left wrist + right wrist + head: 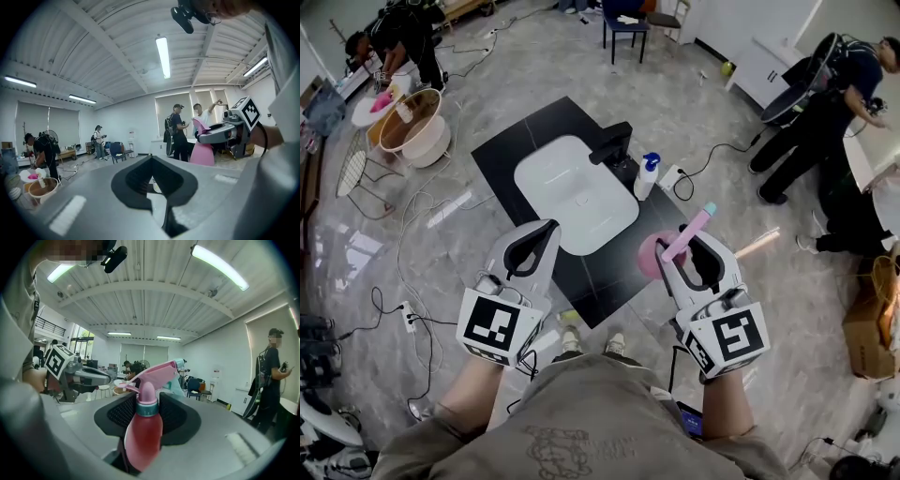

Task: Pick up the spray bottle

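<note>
My right gripper point(686, 246) is shut on the neck of a pink spray bottle point(654, 255), which hangs in the air above the black counter's front right corner. In the right gripper view the bottle point(143, 432) stands upright between the black pads point(176, 416), its pink trigger head point(157, 373) pointing forward past the tips. My left gripper point(547, 230) is raised beside it on the left, shut with nothing in it. In the left gripper view its tips point(151, 159) meet. That view also shows the pink bottle point(202, 152) off to the right.
Below lies a white sink basin point(546, 178) in a black counter point(502, 150) with a black faucet point(614, 145). A white bottle with a blue trigger point(647, 176) stands beside the faucet. Cables point(412, 234) cross the floor. People work at the far left point(403, 42) and far right point(830, 112).
</note>
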`<control>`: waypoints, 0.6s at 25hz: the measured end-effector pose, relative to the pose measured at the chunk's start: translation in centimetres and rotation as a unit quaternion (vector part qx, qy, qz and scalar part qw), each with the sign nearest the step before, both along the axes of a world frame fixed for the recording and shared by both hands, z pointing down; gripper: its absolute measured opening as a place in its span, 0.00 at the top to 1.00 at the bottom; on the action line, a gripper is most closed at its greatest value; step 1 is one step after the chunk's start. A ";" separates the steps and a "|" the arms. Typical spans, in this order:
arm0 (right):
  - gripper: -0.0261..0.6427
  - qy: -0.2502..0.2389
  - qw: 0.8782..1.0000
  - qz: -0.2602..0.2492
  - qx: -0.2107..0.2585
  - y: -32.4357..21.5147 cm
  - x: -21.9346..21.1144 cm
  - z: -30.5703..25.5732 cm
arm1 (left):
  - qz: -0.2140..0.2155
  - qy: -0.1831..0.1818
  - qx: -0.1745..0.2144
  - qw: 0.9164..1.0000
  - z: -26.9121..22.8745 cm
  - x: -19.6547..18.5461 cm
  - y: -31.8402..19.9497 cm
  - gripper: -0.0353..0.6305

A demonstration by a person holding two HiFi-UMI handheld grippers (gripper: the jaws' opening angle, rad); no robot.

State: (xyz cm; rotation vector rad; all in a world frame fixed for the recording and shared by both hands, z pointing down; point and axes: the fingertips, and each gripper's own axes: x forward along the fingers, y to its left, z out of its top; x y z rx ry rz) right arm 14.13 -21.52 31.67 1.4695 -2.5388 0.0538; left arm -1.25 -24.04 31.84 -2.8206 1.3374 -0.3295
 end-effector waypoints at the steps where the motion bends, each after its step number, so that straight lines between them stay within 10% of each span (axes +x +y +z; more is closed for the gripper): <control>1: 0.69 0.001 1.000 -0.002 -0.001 0.3 -0.1 0.0 | -0.001 0.001 -0.001 1.000 -0.1 -0.1 0.2 0.95; 15: 0.70 0.026 0.998 -0.043 -0.045 2.9 -2.3 3.1 | 0.002 -0.014 -0.020 1.000 2.4 -0.8 2.8 0.95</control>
